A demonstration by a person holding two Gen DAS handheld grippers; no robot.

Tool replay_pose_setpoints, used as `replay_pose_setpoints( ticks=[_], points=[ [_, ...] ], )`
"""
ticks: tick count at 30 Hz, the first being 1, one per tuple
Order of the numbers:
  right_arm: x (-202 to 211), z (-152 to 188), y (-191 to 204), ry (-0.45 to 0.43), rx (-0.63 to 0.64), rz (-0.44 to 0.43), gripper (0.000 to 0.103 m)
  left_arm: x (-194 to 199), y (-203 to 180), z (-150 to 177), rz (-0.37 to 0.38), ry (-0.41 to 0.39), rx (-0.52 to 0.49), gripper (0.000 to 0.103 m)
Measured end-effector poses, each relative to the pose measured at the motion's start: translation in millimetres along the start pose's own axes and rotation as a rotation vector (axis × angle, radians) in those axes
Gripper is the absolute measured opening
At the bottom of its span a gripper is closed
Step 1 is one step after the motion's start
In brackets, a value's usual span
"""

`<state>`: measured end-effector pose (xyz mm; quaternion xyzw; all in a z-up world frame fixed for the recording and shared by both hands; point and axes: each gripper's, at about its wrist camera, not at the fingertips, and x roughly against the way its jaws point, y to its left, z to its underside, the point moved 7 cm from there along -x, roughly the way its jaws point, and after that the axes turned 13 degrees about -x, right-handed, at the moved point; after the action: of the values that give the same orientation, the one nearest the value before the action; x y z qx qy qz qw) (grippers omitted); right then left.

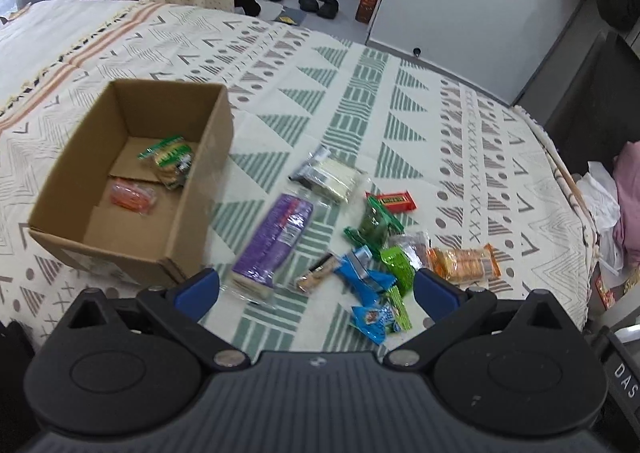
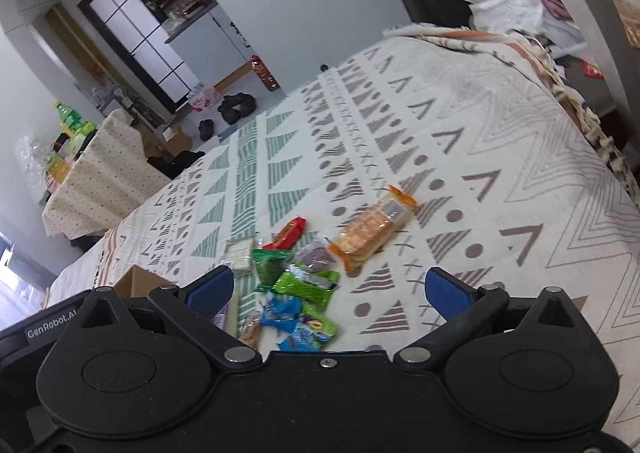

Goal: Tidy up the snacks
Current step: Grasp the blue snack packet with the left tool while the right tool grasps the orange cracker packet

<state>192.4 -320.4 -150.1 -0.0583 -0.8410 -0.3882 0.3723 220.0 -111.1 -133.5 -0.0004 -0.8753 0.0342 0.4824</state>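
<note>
A: Left hand-held gripper (image 1: 316,287) and right hand-held gripper (image 2: 330,291), both spread apart, empty, above snack pile (image 1: 360,245) on bed (image 1: 460,141).
B: Step?
A: Mid-sort, I'd say; two packets in cardboard box (image 1: 200,189), far left. Next: clamp one loose packet, maybe orange cracker pack (image 2: 372,233).

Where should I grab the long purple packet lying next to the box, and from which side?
Grip the purple packet across its narrow width, near the middle, coming straight down from above. It lies flat on the bedspread, long and slim, with its long sides free. The cardboard box stands close on one side, so keep the left gripper clear of that wall.
</note>
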Motion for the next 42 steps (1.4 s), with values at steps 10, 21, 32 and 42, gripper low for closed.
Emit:
replay_pose_setpoints(
  ticks=[10, 21, 32, 42],
  points=[
    [-26, -12, -31, 0.001, -0.069, 0.015, 0.103, -40, -24, 15, 0.043, 0.048, 0.046, 0.102],
    [-65, -9, -45, 0.039, -0.140, -0.037, 0.084, -96, -45, 33, 0.078, 0.133, 0.133, 0.082],
    [-111, -10, -52, 0.094, -0.159, -0.028, 0.075, -132, -48, 43, 0.069, 0.218, 0.210, 0.033],
    [-140, -18, -44, 0.091, -0.164, -0.026, 0.072, -128, -46, 30, 0.079, 0.194, 0.233, 0.031]
  ],
)
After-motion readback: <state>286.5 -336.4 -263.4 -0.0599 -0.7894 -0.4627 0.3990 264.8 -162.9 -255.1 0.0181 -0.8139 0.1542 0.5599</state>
